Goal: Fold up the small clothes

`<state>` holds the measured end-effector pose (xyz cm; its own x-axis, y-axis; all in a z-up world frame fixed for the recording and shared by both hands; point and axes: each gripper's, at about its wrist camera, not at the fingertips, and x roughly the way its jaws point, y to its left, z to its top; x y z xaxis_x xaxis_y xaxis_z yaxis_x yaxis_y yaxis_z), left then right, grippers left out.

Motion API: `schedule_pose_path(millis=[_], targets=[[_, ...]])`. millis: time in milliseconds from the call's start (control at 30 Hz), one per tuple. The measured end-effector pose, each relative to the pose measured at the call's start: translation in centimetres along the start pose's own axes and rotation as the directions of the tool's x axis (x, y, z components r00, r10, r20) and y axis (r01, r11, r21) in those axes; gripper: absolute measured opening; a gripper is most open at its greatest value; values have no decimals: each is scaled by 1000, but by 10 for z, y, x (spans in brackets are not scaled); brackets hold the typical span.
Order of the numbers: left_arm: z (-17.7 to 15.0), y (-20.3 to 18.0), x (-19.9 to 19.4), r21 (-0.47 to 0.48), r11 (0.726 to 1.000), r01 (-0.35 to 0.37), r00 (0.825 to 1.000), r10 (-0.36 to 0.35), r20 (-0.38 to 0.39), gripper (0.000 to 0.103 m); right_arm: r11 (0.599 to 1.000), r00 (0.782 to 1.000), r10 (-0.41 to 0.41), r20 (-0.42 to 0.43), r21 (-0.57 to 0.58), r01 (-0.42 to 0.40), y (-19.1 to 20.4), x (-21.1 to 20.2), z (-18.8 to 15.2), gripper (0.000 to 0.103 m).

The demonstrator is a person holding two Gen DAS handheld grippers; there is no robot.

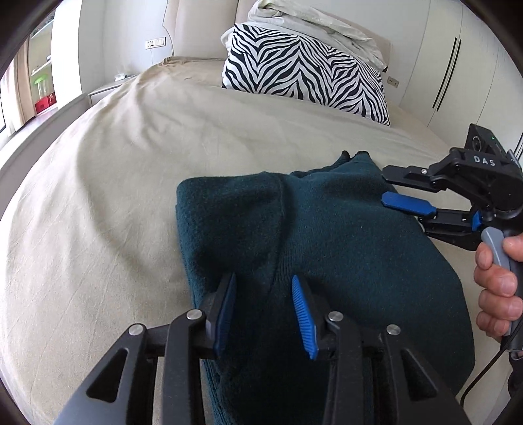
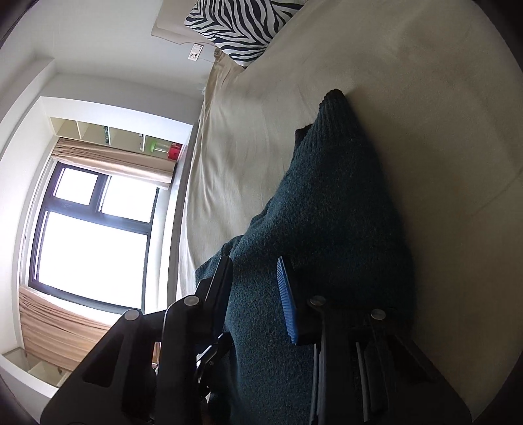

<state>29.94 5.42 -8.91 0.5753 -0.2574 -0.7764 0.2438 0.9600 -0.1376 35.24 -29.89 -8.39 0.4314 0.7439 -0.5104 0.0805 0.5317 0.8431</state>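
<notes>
A dark teal knitted garment [image 1: 327, 248] lies folded on the beige bed sheet [image 1: 130, 183]. My left gripper [image 1: 264, 291] hovers over its near end. The blue pads stand apart, a raised fold of the fabric runs up between them, and neither pad presses on it. At the garment's right edge is my right gripper [image 1: 397, 186], rolled on its side and held by a person's hand [image 1: 497, 281]. In the right wrist view the garment [image 2: 327, 209] fills the gap of the right gripper [image 2: 255, 274], and the ribbed face of one blue pad [image 2: 287, 304] shows bare.
A zebra-striped pillow [image 1: 304, 72] and crumpled white bedding [image 1: 313, 23] lie at the head of the bed. White wardrobe doors [image 1: 457, 65] stand to the right. A window with curtains [image 2: 94, 225] is beyond the bed's far side.
</notes>
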Motion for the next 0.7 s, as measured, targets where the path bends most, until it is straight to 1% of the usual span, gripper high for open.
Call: schedule_pose_path(millis=[33, 67, 100, 133, 200, 267, 300, 367, 400, 433, 467, 600, 633, 667, 700], targets=[[-1, 1, -1, -1, 1000, 9, 1000, -9, 5, 40, 999, 999, -27, 22, -18, 27, 4, -10, -2, 31], [-3, 3, -1, -2, 1000, 19, 1000, -19, 12, 40, 999, 999, -13, 32, -45, 15, 10, -21, -8, 33], [-4, 4, -2, 0, 1000, 26, 1000, -26, 18, 40, 997, 1000, 12, 25, -74, -10, 16, -29, -18, 44], [-5, 4, -3, 6, 1000, 29, 999, -29, 23, 40, 995, 1000, 19, 11, -100, -18, 22, -37, -29, 52], [-7, 3, -3, 20, 1000, 22, 999, -23, 31, 40, 987, 999, 21, -27, -161, -25, 26, -46, -57, 52], [-7, 1, -3, 35, 999, 13, 999, -14, 32, 40, 979, 997, 11, -73, -202, -26, 18, -48, -84, 51], [-7, 0, -2, 39, 999, 9, 999, -10, 32, 40, 974, 998, 19, -68, -223, -34, 10, -51, -94, 50], [-7, -1, -2, 43, 999, 5, 1000, -6, 30, 40, 967, 996, 80, -48, -237, -90, -6, -60, -110, 49], [-8, -1, -2, 42, 999, 6, 1000, -8, 30, 40, 969, 994, 94, -52, -226, -103, -11, -67, -114, 49], [-8, -1, -2, 41, 999, 6, 999, -8, 31, 40, 971, 994, 91, -54, -217, -100, -15, -74, -119, 50], [-8, -1, -2, 40, 999, 7, 999, -8, 32, 40, 973, 996, 79, -47, -215, -87, -14, -77, -119, 50], [-8, 0, -3, 32, 999, 10, 999, -11, 33, 40, 968, 999, -19, 26, -249, 25, -6, -107, -124, 52], [-7, 1, -4, 25, 1000, 12, 999, -13, 29, 40, 966, 998, -39, 50, -252, 51, -3, -111, -121, 56], [-6, 1, -5, 14, 1000, 17, 1000, -17, 26, 40, 966, 997, -44, 68, -253, 60, -2, -117, -119, 59], [-5, 2, -8, 4, 1000, 21, 1000, -21, 21, 40, 966, 996, -44, 81, -250, 63, 1, -120, -114, 66]])
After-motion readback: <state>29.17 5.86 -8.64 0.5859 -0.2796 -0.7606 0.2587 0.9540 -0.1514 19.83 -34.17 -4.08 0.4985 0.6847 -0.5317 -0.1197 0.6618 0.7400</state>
